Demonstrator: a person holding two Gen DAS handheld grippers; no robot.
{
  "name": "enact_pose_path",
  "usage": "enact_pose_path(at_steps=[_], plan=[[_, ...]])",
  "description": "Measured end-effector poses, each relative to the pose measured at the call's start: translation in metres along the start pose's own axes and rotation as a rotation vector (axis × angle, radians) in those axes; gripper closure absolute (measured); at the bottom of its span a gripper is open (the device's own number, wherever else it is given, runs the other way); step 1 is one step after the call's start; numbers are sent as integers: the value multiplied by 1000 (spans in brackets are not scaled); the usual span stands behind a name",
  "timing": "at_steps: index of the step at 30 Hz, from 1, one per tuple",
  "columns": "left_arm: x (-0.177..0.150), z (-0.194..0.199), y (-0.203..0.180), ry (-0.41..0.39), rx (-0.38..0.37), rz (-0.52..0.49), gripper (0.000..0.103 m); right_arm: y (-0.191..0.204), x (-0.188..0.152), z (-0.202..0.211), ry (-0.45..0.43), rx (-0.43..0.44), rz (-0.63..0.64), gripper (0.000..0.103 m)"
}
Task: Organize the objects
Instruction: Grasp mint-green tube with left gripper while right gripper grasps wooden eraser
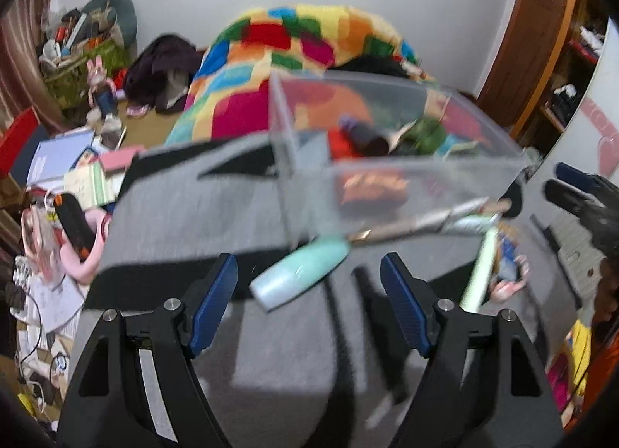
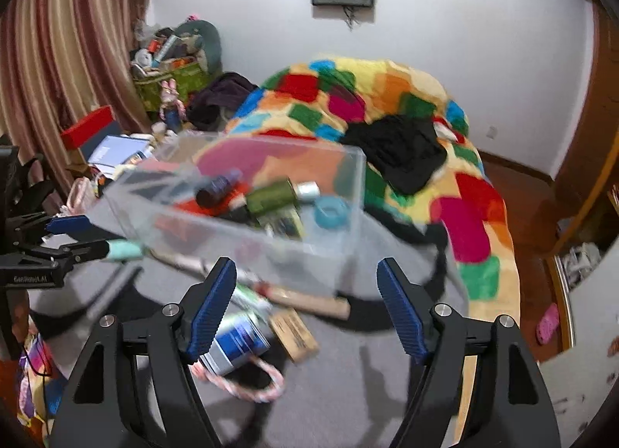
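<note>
A clear plastic bin [image 1: 406, 173] [image 2: 247, 231] stands on a grey cloth [image 1: 185, 216] and holds a dark purple bottle [image 2: 218, 187], a green can [image 2: 272, 196] and a blue ring [image 2: 332, 212]. A mint-green tube [image 1: 300, 272] lies in front of it, between the fingers of my open left gripper [image 1: 309, 279]. My open right gripper [image 2: 307, 285] is over a blue can [image 2: 236, 341], a small brown box [image 2: 294, 334] and a wooden stick [image 2: 305, 299]. The left gripper also shows in the right wrist view [image 2: 77, 235], and the right gripper in the left wrist view [image 1: 576, 185].
A bed with a colourful patchwork blanket [image 2: 387, 100] lies behind the bin, with black clothing [image 2: 402, 150] on it. Books and clutter [image 1: 77, 169] lie at the left. A pink-and-white rope [image 2: 251, 386] lies by the blue can. A pale green stick [image 1: 481, 270] lies at the right.
</note>
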State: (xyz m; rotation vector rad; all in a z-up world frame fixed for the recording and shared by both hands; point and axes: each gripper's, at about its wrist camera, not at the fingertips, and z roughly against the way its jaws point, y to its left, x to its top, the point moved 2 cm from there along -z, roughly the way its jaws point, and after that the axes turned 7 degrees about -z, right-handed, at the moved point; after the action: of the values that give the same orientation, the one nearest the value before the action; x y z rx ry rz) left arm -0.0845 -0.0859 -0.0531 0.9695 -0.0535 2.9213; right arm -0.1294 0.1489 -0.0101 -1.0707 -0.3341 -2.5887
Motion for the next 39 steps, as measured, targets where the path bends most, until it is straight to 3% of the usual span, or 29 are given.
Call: enact_pose_path(at_steps=[5,8,12,19,23,25,33,39], plan=[[-3,-21,11,67,-67,33,27,-19,-27,-15,70,-30,-27,31],[1,-27,11,69,-61,32,27,-23,-40,-26,112,-30,-14,34],[3,-31,3,75,-46,6,28,-20,-46,-39,156,-3,19,49],[-6,-29,-12,77,-44,-52,60,-6,-50,-52,196,53,68,76],[-17,-19,-19,47,-48,-68,74,-8,-52,-50,194,62,52,77],[-23,-12,-25,33,-112,-76,79,-10,-53,-48,194,69,38,77],[-40,3,-38,23,-128,-113,79,-22,-67,-30,189,72,17,77],[-29,-7,-38,31,-78,-88,75,-24,-69,-25,188,11,34,77]])
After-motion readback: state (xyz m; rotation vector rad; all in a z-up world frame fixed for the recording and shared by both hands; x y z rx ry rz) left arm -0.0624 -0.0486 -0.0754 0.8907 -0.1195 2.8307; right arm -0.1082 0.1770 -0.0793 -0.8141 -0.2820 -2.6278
